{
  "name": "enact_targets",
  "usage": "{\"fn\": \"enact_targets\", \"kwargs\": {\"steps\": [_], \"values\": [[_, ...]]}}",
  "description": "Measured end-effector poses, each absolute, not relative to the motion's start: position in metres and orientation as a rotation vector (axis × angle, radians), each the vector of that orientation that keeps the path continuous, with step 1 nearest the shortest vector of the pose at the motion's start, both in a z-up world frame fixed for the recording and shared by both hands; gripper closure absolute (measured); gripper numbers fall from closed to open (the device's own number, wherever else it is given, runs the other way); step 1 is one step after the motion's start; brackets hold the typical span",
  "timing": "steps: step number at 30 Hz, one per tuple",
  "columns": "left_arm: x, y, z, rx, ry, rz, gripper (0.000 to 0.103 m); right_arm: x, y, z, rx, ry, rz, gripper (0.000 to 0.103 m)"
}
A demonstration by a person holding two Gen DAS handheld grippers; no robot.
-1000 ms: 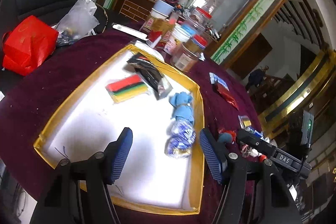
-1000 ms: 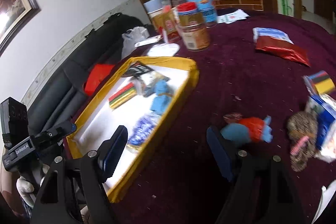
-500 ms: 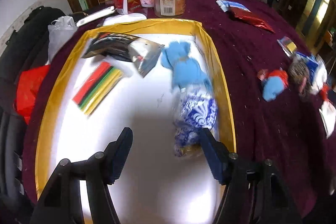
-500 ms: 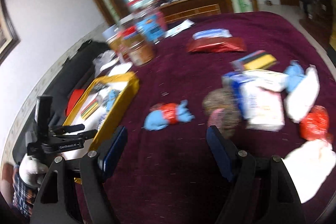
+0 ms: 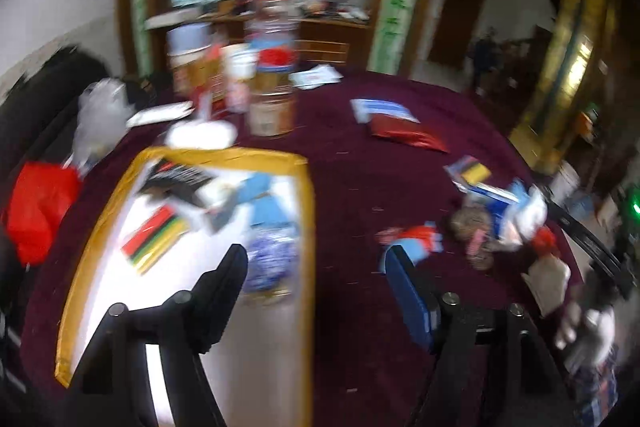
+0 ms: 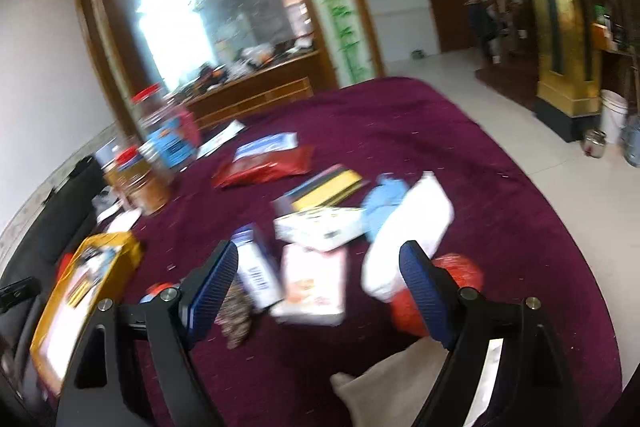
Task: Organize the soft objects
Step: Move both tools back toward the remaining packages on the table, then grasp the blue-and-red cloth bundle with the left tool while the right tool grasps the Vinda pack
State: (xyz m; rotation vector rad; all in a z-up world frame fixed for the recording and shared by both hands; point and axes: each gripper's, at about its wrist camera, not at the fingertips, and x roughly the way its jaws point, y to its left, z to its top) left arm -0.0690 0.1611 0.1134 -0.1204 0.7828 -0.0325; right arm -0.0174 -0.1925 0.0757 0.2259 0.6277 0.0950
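Several soft items lie in gold-rimmed tray; pile of packets remains on table; both jaws opening, empty

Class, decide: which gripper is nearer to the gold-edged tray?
Left. The left gripper hangs over the gold-edged tray's right rim; the right gripper is over the packets, off to the tray's right.

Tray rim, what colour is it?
Golden yellow; the tray rim shows best in the left wrist view.
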Motion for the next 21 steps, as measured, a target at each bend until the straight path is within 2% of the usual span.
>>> {"fn": "enact_targets", "kwargs": {"steps": [7, 15, 16, 17, 21], "values": [[-0.015, 0.089, 0.071, -0.042, 0.895, -0.129, 0.027, -0.011, -0.215, 0.064, 0.280, 0.659, 0.050, 0.021], [0.027, 0.043, 0.028, 0.202, 0.893, -0.064, 0.027, -0.009, -0.215, 0.057, 0.268, 0.699, 0.036, 0.021], [0.029, 0.039, 0.022, 0.221, 0.907, -0.084, 0.038, -0.009, -0.215, 0.057, 0.266, 0.698, 0.035, 0.021], [0.028, 0.037, 0.019, 0.220, 0.919, -0.107, 0.066, -0.009, -0.215, 0.057, 0.263, 0.697, 0.033, 0.021], [0.011, 0.033, 0.023, 0.189, 0.924, -0.170, 0.066, -0.008, -0.215, 0.055, 0.257, 0.709, 0.022, 0.021]]}}
